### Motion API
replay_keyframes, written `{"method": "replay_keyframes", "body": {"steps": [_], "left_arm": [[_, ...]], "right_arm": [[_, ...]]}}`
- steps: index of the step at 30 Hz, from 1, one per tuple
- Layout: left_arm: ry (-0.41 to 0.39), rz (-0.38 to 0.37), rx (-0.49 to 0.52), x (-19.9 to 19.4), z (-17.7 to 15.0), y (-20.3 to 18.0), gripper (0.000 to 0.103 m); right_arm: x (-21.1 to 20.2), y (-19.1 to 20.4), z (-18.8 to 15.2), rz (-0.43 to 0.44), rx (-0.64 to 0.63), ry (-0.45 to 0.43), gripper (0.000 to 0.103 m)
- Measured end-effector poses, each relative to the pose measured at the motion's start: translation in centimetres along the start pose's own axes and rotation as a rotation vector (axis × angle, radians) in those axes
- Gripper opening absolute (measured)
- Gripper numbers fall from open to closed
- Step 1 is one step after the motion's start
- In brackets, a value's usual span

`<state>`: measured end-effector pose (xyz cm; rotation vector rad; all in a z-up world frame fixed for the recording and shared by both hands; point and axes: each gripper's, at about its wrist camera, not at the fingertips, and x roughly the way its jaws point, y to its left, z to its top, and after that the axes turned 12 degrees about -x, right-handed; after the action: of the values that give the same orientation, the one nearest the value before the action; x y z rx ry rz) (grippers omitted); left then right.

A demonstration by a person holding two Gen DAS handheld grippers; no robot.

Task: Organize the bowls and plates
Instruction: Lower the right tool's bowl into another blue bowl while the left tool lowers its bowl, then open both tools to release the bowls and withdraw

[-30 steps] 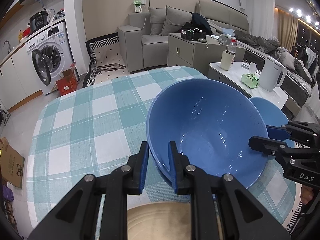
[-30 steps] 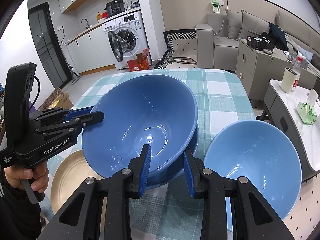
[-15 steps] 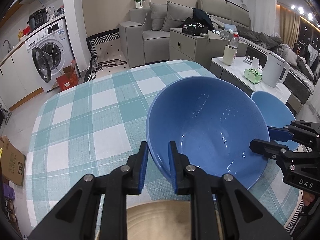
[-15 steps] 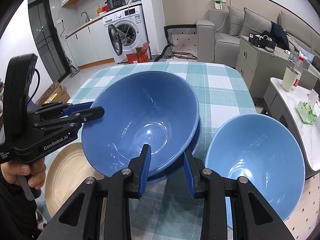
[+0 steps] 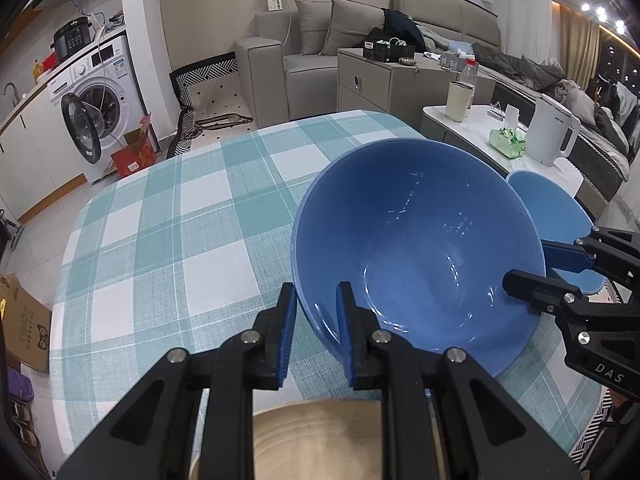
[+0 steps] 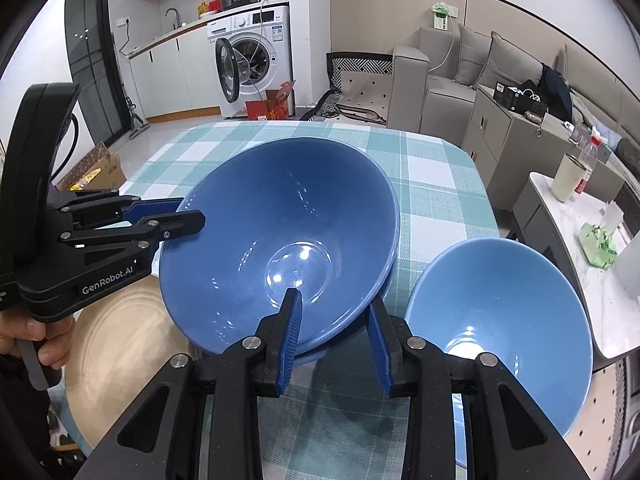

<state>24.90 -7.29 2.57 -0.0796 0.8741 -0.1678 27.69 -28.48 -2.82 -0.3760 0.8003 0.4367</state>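
A large dark blue bowl [image 5: 420, 240] [image 6: 280, 240] is tilted and nested in a second dark blue bowl [image 6: 384, 288] whose rim shows beneath it. My left gripper [image 5: 316, 312] is shut on the top bowl's near rim, one finger inside and one outside. My right gripper [image 6: 334, 320] straddles the rims of both bowls on the opposite side, jaws a little apart. A lighter blue bowl [image 6: 500, 320] [image 5: 556, 224] sits on the table to the right. A tan plate [image 6: 128, 344] [image 5: 320, 436] lies on the left, under my left gripper.
The table has a teal and white checked cloth [image 5: 180, 232]. A white side table [image 5: 500, 148] with a kettle, cup and tissue box stands beyond the right edge. A sofa and a washing machine stand further back.
The top bowl has tilted a little more and shifted slightly with both grippers. The grips look the same.
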Motion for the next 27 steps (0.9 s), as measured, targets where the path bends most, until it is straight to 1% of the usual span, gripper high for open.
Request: {"method": "replay_keyframes", "body": {"steps": [4,8,10,12,14,18,21,24,25,27], "left_arm": [[-0.003,0.004,-0.002,-0.1,0.0,0.0,0.017],[-0.006,0.001,-0.004,-0.4,0.0,0.1,0.017],[-0.005,0.000,-0.002,-0.5,0.0,0.1,0.018],[-0.004,0.001,0.000,-0.6,0.0,0.1,0.018],[0.000,-0.003,0.000,-0.6,0.0,0.1,0.018],[0.013,-0.018,-0.003,-0.5,0.0,0.2,0.018],[0.018,-0.028,-0.005,-0.5,0.1,0.2,0.018],[0.009,-0.034,-0.003,-0.7,0.1,0.2,0.021],[0.005,-0.038,-0.004,-0.9,0.1,0.2,0.021],[0.001,-0.040,-0.006,-1.2,0.2,0.3,0.022]], "right_arm": [[0.1,0.2,0.2,0.002,-0.007,0.011,0.034],[0.2,-0.5,0.5,0.052,0.028,0.030,0.036],[0.3,-0.9,0.6,0.078,0.052,0.037,0.038],[0.4,-1.0,0.7,0.084,0.060,0.045,0.039],[0.4,-0.9,0.7,0.074,0.053,0.050,0.039],[0.4,-0.6,0.6,0.067,0.037,0.053,0.048],[0.4,-0.4,0.6,0.045,0.017,0.051,0.048],[0.2,-0.1,0.5,0.030,-0.004,0.050,0.049],[0.1,0.0,0.4,0.018,-0.015,0.048,0.053],[-0.3,0.4,0.3,-0.022,-0.045,0.037,0.056]]}}
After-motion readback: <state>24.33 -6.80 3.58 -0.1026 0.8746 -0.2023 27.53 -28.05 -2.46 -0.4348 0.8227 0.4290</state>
